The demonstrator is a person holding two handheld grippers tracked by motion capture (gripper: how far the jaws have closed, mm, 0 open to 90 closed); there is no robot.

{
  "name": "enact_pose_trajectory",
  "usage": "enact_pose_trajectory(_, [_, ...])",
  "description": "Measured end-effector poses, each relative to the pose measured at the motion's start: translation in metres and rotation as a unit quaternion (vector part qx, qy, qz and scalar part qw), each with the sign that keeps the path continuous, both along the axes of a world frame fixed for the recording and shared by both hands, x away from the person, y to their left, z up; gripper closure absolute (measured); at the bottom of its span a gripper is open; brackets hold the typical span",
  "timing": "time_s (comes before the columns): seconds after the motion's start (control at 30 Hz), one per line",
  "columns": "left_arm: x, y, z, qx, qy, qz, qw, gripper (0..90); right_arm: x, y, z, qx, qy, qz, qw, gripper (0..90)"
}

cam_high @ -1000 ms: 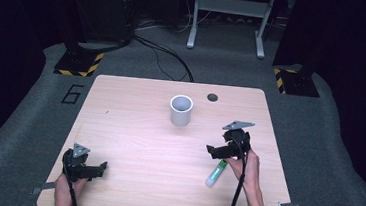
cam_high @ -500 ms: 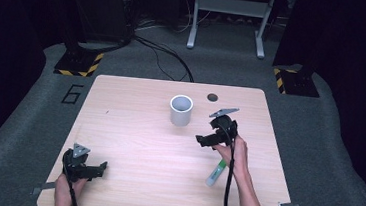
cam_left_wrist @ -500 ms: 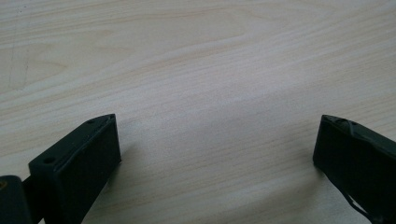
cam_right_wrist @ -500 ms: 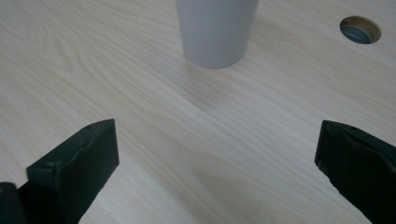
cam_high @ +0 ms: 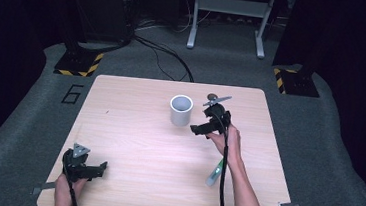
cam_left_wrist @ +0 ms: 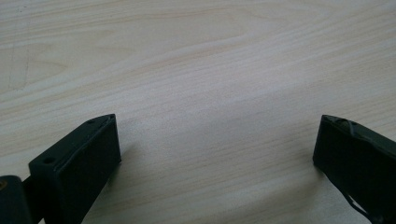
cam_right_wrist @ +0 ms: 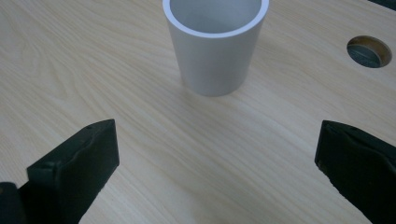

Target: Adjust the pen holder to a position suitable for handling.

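Just ahead of my right gripper (cam_high: 199, 130), toward the far middle of the pale wooden bench (cam_high: 132, 144), stands the white cylindrical cup (cam_high: 181, 110), upright with its open mouth facing up. In the right gripper view the same cup (cam_right_wrist: 215, 46) sits dead ahead and slightly beyond the two black jaws, which stand wide apart with nothing between them but bare wood. The cup's long axis is vertical, so my jaws, held level with the bench, would close across its round wall from either side. I judge that a short push forward is all that separates the jaws from its sides. My right hand (cam_high: 225, 137) is much the nearer one; the forearm reaches out long and straight from the near edge, angling a little inward toward the cup.

Beside that forearm, near the bench's near right part, lies a slim white-and-green marker-like stick (cam_high: 215, 172), flat on the wood, its length running roughly along my arm.

My left gripper (cam_high: 96, 168) rests low at the near left corner, well apart from the cup, its jaws also spread wide over empty wood. A small round hole (cam_right_wrist: 369, 51) in the bench lies just beyond the cup.
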State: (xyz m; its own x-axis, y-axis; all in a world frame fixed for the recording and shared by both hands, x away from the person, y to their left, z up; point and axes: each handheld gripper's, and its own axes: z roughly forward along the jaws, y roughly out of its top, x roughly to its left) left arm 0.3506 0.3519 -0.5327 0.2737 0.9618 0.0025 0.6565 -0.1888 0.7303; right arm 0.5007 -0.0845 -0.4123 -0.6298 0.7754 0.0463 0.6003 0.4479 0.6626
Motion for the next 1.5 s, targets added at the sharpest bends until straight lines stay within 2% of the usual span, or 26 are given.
enact_pose_trajectory(0.27, [0.0,0.0,0.0,-0.001,0.0,0.001,1.0,0.6,0.022,0.016,0.003,-0.005,0.003,0.001,1.0,0.0])
enact_pose_trajectory(0.77, [0.0,0.001,0.001,0.004,0.009,-0.005,0.9999,0.7,0.061,0.046,0.004,-0.017,0.025,-0.008,0.9995,0.0])
enact_pose_trajectory(0.97, [0.0,0.001,0.001,0.004,0.008,-0.005,1.0,0.7,0.074,0.063,-0.002,-0.025,0.035,-0.001,0.9991,0.0])
enact_pose_trajectory(1.07, [0.0,0.002,0.001,0.013,0.008,-0.012,0.9998,0.7,0.08,0.07,-0.008,-0.036,0.039,0.003,0.9986,0.0])
enact_pose_trajectory(1.13, [0.0,0.0,0.0,-0.001,-0.001,0.001,1.0,0.7,0.083,0.075,-0.012,-0.035,0.041,-0.002,0.9985,0.0])
enact_pose_trajectory(1.33, [0.0,0.0,0.0,-0.002,0.0,0.0,1.0,0.7,0.092,0.082,-0.018,-0.04,0.037,-0.014,0.9984,0.1])
enact_pose_trajectory(1.37, [0.0,0.002,0.001,0.01,0.007,-0.009,0.9999,0.7,0.093,0.083,-0.019,-0.035,0.036,-0.018,0.9986,0.6])
enact_pose_trajectory(1.5, [0.0,0.002,0.001,0.01,0.008,-0.01,0.9999,0.7,0.097,0.086,-0.023,-0.043,0.034,-0.024,0.9982,3.0])
